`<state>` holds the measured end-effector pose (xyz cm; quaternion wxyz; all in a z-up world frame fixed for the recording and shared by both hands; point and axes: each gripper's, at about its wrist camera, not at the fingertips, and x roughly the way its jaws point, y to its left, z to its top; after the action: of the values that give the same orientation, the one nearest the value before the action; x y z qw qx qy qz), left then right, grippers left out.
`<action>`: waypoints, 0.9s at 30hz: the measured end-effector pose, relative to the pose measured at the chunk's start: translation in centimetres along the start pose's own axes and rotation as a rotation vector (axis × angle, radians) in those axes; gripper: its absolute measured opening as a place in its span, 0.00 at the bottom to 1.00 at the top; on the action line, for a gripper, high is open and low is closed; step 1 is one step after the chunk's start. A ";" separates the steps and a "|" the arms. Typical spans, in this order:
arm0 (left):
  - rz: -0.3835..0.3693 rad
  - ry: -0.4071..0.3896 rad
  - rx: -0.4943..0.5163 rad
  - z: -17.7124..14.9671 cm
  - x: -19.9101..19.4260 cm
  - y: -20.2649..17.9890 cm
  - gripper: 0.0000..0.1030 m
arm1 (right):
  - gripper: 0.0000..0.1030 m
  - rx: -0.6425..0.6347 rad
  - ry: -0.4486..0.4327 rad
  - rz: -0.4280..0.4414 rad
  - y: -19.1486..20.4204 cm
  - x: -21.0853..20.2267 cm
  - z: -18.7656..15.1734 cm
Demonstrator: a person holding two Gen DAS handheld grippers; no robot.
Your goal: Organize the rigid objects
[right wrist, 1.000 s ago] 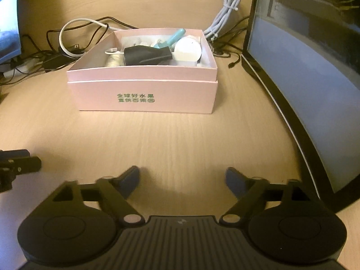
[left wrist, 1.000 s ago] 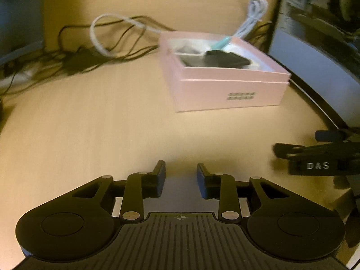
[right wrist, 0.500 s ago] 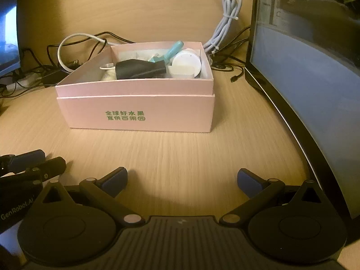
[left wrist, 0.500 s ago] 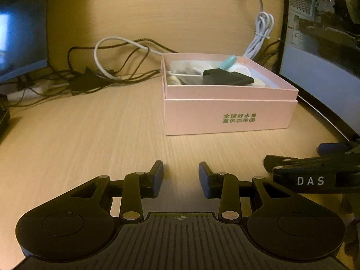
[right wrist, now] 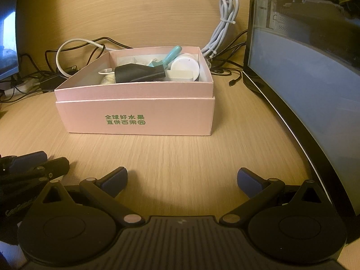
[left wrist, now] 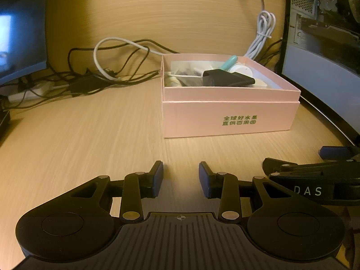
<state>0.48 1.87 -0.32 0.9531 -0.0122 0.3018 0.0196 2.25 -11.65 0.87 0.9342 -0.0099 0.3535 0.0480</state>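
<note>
A pink box with green characters stands on the wooden desk; it also shows in the right wrist view. It holds a black wedge-shaped object, a teal tool, a white round case and several small items. My left gripper is empty, its jaws a narrow gap apart, low over the desk in front of the box. My right gripper is wide open and empty, also in front of the box. Each gripper shows at the edge of the other's view.
A curved monitor stands close on the right. Tangled black and white cables lie behind the box on the left, a bundled white cable against the wooden back wall. Another screen is at far left.
Both grippers have dropped lower and drawn back from the box, tilting to a flatter view. The right gripper's jaws have spread wider. The box contents have not moved.
</note>
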 end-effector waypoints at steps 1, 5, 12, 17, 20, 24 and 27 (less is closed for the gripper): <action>-0.001 0.000 -0.001 0.0 0.0 0.0 0.37 | 1.00 0.000 0.000 0.000 0.0 0.0 0.0; -0.004 0.001 0.001 0.0 0.0 0.1 0.37 | 1.00 0.000 0.000 0.001 0.0 0.0 0.0; -0.006 0.001 -0.001 0.0 0.0 0.1 0.37 | 1.00 0.000 0.000 0.001 0.0 0.0 0.0; -0.005 0.001 -0.001 0.0 -0.1 0.1 0.37 | 1.00 0.000 0.000 0.001 0.0 0.0 0.0; -0.004 0.001 -0.001 0.0 0.0 0.1 0.37 | 1.00 0.000 0.000 0.001 0.0 0.0 0.0; -0.004 0.001 -0.001 0.0 0.0 0.1 0.37 | 1.00 0.000 0.000 0.001 0.0 0.0 0.0; -0.005 0.001 -0.001 0.0 0.0 0.1 0.37 | 1.00 0.000 0.000 0.001 0.0 0.0 0.0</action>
<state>0.46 1.98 -0.28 0.9529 -0.0133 0.3025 0.0175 2.24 -11.67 0.85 0.9342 -0.0100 0.3533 0.0485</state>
